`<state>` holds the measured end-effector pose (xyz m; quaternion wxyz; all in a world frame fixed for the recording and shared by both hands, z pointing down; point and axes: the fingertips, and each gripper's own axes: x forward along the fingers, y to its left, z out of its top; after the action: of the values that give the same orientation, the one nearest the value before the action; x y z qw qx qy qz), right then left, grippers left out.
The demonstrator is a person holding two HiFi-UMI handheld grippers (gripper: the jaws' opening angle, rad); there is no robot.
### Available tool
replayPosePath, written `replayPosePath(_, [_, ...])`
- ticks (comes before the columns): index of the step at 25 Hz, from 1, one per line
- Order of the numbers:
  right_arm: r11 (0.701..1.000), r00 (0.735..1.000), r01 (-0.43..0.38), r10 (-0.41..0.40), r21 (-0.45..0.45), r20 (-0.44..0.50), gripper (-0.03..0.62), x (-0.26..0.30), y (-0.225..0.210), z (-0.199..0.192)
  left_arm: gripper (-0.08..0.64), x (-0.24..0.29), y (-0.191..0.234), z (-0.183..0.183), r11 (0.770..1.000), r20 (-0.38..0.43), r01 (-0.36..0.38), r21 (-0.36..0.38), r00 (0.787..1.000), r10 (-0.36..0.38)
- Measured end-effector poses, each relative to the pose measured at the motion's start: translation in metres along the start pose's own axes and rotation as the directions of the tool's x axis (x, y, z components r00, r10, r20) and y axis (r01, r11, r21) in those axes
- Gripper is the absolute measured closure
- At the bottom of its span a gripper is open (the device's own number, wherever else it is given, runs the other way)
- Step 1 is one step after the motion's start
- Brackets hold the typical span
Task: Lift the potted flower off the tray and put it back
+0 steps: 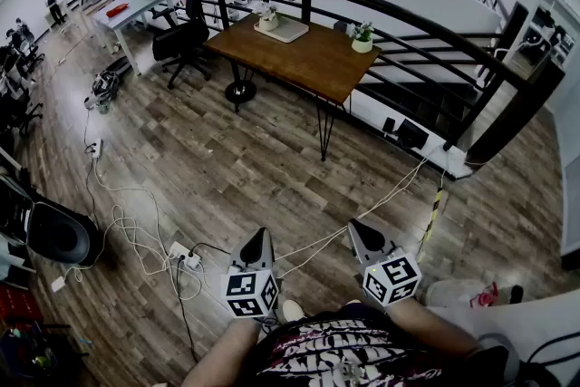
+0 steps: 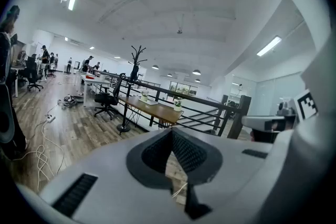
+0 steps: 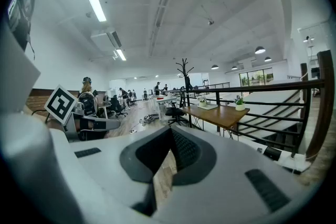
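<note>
A small potted flower (image 1: 268, 17) stands on a white tray (image 1: 290, 32) at the far end of a brown wooden table (image 1: 308, 63), several steps ahead of me. It also shows far off in the left gripper view as the flower (image 2: 144, 97) and in the right gripper view as the flower (image 3: 202, 102). My left gripper (image 1: 260, 237) and right gripper (image 1: 361, 231) are held low near my body, side by side over the floor, far from the table. Both pairs of jaws meet at their tips with nothing between them, as on the left gripper (image 2: 171, 131) and the right gripper (image 3: 170, 130).
A second potted plant (image 1: 362, 38) stands at the table's right edge. A black curved railing (image 1: 408, 23) runs behind the table. An office chair (image 1: 181, 41) stands at its left. White cables and a power strip (image 1: 186, 259) lie on the wooden floor ahead. People work at distant desks.
</note>
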<state>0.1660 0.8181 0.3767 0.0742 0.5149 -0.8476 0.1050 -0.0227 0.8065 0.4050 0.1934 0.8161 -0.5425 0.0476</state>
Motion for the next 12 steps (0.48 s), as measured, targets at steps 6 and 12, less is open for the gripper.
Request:
replayPosePath(6, [1.000,1.000,-0.003,0.003,0.008,-0.006,0.594,0.004,0.005,0.002,0.551,-0.001,0.007,0.004,1.000,0.000,0.002,-0.003,1.000,-0.002])
replayPosePath(12, [0.999,1.000,0.003,-0.003,0.032,0.002,0.594,0.005,0.012,0.004,0.551,-0.002,0.017,-0.002,1.000,-0.012,0.016,-0.017,1.000,-0.016])
